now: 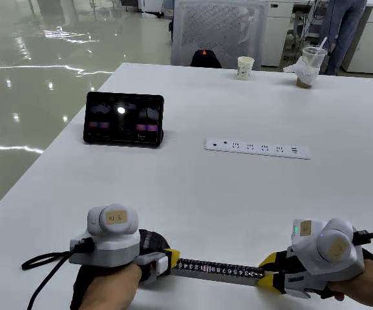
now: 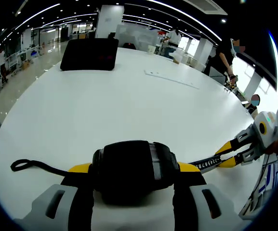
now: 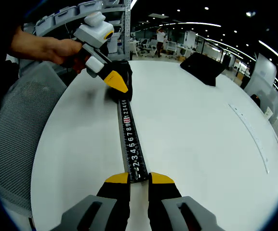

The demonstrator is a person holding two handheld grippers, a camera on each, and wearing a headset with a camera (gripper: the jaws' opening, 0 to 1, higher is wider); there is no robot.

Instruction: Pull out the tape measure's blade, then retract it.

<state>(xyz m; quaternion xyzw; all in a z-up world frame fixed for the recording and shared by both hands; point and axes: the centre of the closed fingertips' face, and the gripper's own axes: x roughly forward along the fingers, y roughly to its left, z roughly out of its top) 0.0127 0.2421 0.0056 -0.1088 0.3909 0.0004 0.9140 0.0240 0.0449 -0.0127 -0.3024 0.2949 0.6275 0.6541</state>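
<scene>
The black tape measure case [image 1: 152,250] lies near the table's front edge, with my left gripper [image 1: 161,259] shut on it; the case [image 2: 129,161] sits between its yellow jaws. The dark numbered blade [image 1: 217,269] is pulled out to the right, flat over the white table [image 1: 192,194]. My right gripper [image 1: 268,272] is shut on the blade's end. In the right gripper view the blade [image 3: 130,142] runs from my right gripper [image 3: 134,178] up to the case [image 3: 125,79] held by the left gripper [image 3: 100,38]. A black wrist strap [image 2: 28,166] trails left of the case.
A black tablet [image 1: 123,119] stands at mid left and a white power strip [image 1: 257,148] lies at mid right. A paper cup [image 1: 245,67] and a plastic cup [image 1: 309,63] stand at the far edge, before a mesh chair [image 1: 218,29]. The table's left edge is close.
</scene>
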